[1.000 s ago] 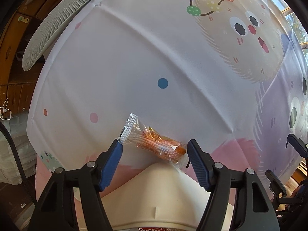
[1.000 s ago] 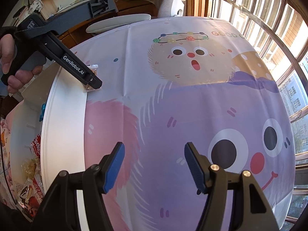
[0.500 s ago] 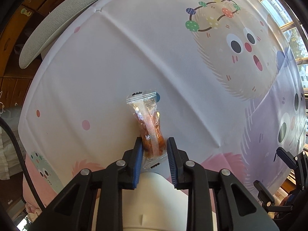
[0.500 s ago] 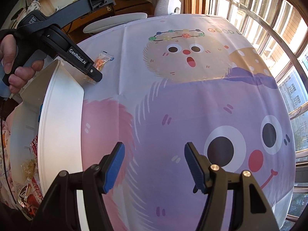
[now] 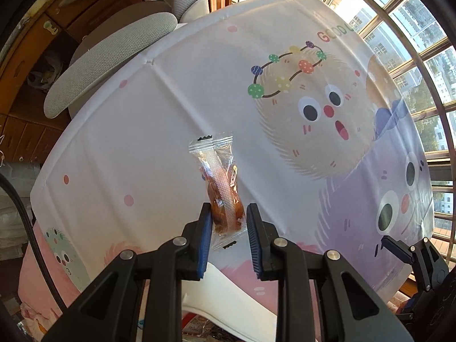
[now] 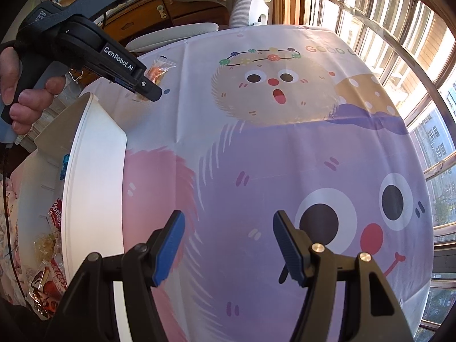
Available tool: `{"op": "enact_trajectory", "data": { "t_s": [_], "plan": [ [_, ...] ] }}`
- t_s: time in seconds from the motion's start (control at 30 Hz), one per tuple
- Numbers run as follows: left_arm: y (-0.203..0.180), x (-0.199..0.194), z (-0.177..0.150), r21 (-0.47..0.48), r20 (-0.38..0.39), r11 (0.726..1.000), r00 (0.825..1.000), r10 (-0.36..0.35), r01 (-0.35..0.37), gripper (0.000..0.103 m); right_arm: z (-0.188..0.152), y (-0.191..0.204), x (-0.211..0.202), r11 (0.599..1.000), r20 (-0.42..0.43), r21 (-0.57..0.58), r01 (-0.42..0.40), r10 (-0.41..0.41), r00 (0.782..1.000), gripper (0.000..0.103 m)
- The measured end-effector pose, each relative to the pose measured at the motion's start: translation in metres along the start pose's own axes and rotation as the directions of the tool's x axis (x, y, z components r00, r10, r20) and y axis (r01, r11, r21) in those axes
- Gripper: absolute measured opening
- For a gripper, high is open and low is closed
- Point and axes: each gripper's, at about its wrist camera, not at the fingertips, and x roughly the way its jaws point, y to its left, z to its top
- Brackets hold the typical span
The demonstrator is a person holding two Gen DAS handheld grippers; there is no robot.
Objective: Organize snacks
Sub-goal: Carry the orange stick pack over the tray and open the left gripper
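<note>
The left claw is clamped on the clear snack packet, blue pads pressing both sides of its lower end. The packet stands up between the fingers, its orange-brown contents bunched at the pinch point and its crimped top edge poking out well beyond the fingertips. It hangs clear of the cartoon-printed tablecloth that covers the desk. Just behind and below the claw sits the white bin, its rim right under the fingers.

From the right-wrist view, a person's hand grips the handle of that left claw, packet pinched at its tip above the bin's far corner. The right claw hovers over the purple monster print with its jaws standing wide apart and nothing between them. To its left the bin's white wall curves past, and wrapped snacks lie piled inside.
</note>
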Motion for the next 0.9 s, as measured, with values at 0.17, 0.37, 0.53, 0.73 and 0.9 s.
{"op": "enact_trajectory", "data": {
  "t_s": [0.17, 0.37, 0.53, 0.73, 0.9],
  "plan": [
    [-0.013, -0.040, -0.011, -0.037, 0.074, 0.999, 0.997, -0.026, 0.029, 0.022, 0.008, 0.007, -0.016, 0.999, 0.036, -0.048, -0.017, 0.019, 0.999, 0.065],
    [-0.009, -0.080, -0.040, -0.105, 0.134, 0.993, 0.990, -0.033, 0.047, 0.022, 0.011, 0.019, -0.035, 0.993, 0.073, -0.114, -0.037, 0.045, 0.996, 0.065],
    [0.007, -0.105, -0.088, -0.192, 0.155, 0.979, 0.987, -0.034, 0.064, 0.022, 0.008, 0.025, -0.048, 0.986, 0.083, -0.157, -0.047, 0.060, 0.995, 0.065],
    [0.013, -0.120, -0.137, -0.254, 0.156, 0.966, 0.988, -0.015, 0.054, 0.022, 0.000, 0.032, -0.063, 0.984, 0.086, -0.170, -0.048, 0.064, 0.994, 0.066],
    [0.017, -0.129, -0.181, -0.295, 0.172, 0.953, 0.985, -0.017, 0.068, 0.022, -0.016, 0.038, -0.083, 0.989, 0.108, -0.140, -0.042, 0.058, 0.992, 0.070]
  ]
}}
